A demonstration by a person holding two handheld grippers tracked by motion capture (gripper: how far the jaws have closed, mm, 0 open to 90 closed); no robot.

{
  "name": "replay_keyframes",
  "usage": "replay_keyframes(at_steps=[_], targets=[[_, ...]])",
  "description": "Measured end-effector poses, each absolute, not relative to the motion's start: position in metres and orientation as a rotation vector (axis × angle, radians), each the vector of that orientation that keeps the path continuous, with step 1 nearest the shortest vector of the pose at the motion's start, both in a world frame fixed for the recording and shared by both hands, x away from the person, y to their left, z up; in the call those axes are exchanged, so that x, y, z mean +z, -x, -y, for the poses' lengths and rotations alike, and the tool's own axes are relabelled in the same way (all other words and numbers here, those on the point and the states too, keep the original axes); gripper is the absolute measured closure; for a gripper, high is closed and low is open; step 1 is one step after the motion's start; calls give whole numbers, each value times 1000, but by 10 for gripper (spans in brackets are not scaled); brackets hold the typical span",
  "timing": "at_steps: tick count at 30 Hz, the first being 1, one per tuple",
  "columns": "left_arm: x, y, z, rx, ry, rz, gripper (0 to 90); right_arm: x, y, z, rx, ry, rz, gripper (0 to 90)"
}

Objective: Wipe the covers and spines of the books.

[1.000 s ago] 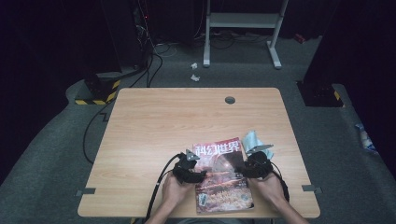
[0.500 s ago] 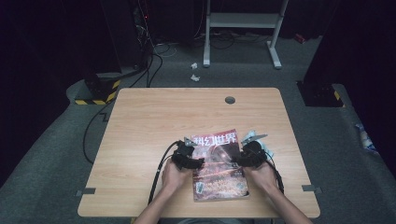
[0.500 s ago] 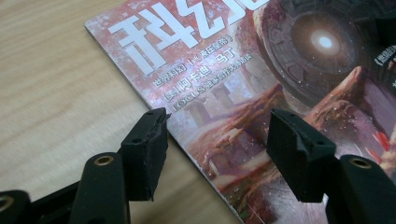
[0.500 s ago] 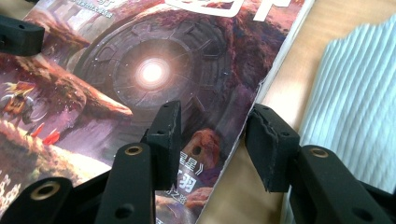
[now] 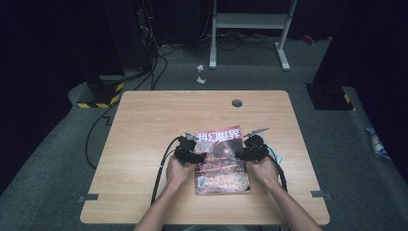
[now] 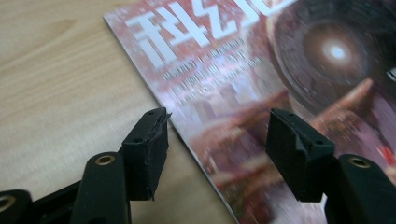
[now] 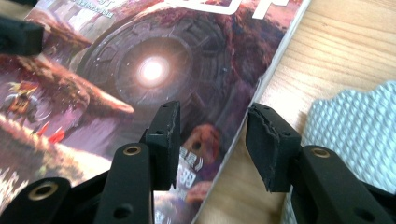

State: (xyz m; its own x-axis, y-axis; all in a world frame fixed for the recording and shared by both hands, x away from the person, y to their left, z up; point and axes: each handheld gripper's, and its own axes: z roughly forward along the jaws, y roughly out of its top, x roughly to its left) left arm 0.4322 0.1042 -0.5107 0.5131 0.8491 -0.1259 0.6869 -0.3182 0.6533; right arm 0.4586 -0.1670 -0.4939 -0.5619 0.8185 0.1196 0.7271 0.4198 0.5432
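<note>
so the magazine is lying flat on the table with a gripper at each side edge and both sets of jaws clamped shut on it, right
Not clamped. The magazine does lie flat on the table, with the left gripper and right gripper at its side edges, but both gripper views show the jaws standing open, astride the edges, pads not pressing.

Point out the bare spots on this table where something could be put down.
The table is bare along its far half, around the round hole, and down its left side. It is crowded near the front middle: the magazine, both grippers, and a textured white sheet by its right edge.
</note>
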Motion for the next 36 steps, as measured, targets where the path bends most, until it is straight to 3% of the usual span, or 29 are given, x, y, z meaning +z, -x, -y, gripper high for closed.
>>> replay_keyframes(at_steps=[5,24,36], targets=[[-513,-417,-103,333,-2090,-1231,369,-493,-461,172,827,-1415,-2481,528],[-513,-427,-100,355,-2097,-1222,334,-493,-496,156,762,-1557,-2539,475],[-512,-429,-98,349,-2109,-1222,343,-487,-494,158,768,-1560,-2534,566]])
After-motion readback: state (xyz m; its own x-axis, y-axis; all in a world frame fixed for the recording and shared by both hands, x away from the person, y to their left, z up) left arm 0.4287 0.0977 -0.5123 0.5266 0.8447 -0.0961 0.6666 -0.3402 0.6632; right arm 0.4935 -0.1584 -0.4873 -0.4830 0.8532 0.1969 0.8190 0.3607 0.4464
